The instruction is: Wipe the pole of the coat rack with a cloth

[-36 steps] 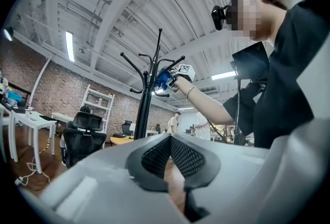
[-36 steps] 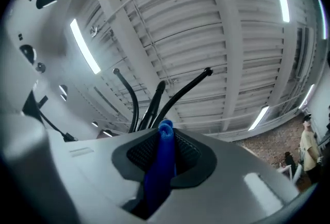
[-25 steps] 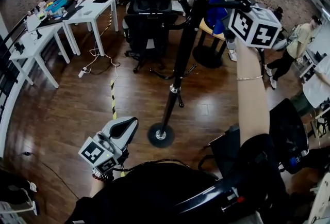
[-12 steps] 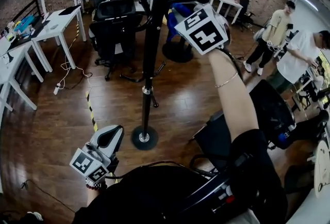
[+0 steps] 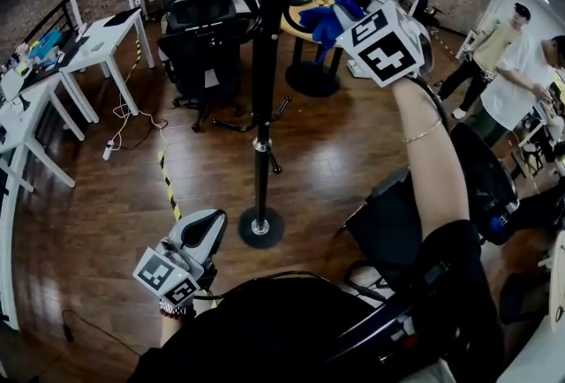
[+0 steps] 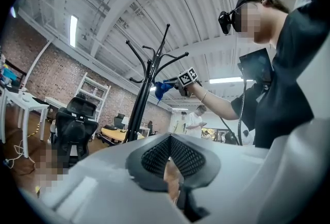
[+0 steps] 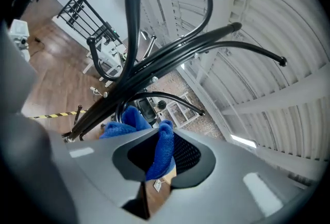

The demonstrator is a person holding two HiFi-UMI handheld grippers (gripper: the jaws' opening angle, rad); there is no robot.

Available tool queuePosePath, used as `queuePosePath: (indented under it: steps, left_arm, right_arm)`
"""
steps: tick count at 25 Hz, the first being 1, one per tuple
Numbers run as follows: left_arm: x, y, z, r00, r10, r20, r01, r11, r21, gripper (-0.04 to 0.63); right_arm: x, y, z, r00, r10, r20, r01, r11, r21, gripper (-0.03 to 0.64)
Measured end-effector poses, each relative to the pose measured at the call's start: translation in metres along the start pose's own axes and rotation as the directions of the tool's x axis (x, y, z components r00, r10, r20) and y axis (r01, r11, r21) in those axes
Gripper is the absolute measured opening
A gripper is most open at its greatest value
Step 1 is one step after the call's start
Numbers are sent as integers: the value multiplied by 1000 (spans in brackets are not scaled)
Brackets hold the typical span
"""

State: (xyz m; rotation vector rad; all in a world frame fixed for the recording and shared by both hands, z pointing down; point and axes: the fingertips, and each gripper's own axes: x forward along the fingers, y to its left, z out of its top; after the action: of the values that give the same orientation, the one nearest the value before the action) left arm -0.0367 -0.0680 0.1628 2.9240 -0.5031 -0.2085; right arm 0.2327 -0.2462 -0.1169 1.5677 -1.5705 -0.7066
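blue cloth (image 7: 163, 143) half hidden in right gripper (image 7: 157, 160)

The raised right gripper (image 5: 350, 14), clamping the crumpled blue cloth (image 5: 323, 19), now sits farther from the black metal coat-rack pole (image 5: 265, 46) than half a second ago.

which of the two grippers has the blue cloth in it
The right gripper, raised by the black coat rack pole, pinches the blue cloth; the left gripper hangs low, empty.
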Motion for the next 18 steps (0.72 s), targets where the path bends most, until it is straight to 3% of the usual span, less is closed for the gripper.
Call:
queuePosePath:
  steps: [5, 7, 9, 11, 14, 15, 16, 18]
  left_arm:
    - [-10, 1, 1, 999, 42, -11, -42, 999, 8, 6]
    - [-8, -1, -1, 999, 43, -14, -43, 999, -2, 6]
    - [-8, -2, -2, 999, 39, -20, -39, 999, -13, 6]
    - [-13, -2, -3, 998, 47, -29, -47, 999, -13, 6]
    - [-18, -2, -2, 997, 67, -36, -67, 998, -7, 6]
    - [-18, -2, -3, 997, 71, -36, -71, 997, -7, 6]
    - [-17, -3, -3, 997, 73, -35, -73, 997, -8, 6]
    - [-18, -4, -4, 997, 71, -36, -72, 997, -10, 6]
  right_arm:
    - [-8, -29, -36, 997, -81, -19, 82, 994, 72, 63]
    - [-28, -39, -39, 991, -122, 61, 111, 982, 152, 63]
    - [-62, -38, -24, 962, -173, 211, 121, 963, 241, 63]
    - [-93, -19, 7, 893, -219, 394, 104, 951, 292, 63]
    - [-120, 24, 60, 738, -260, 623, 91, 953, 290, 63]
    - [-123, 37, 74, 707, -259, 658, 106, 959, 263, 63]
    - [-119, 51, 82, 715, -242, 656, 136, 968, 209, 63]
    - [-103, 73, 90, 780, -212, 589, 193, 977, 96, 63]
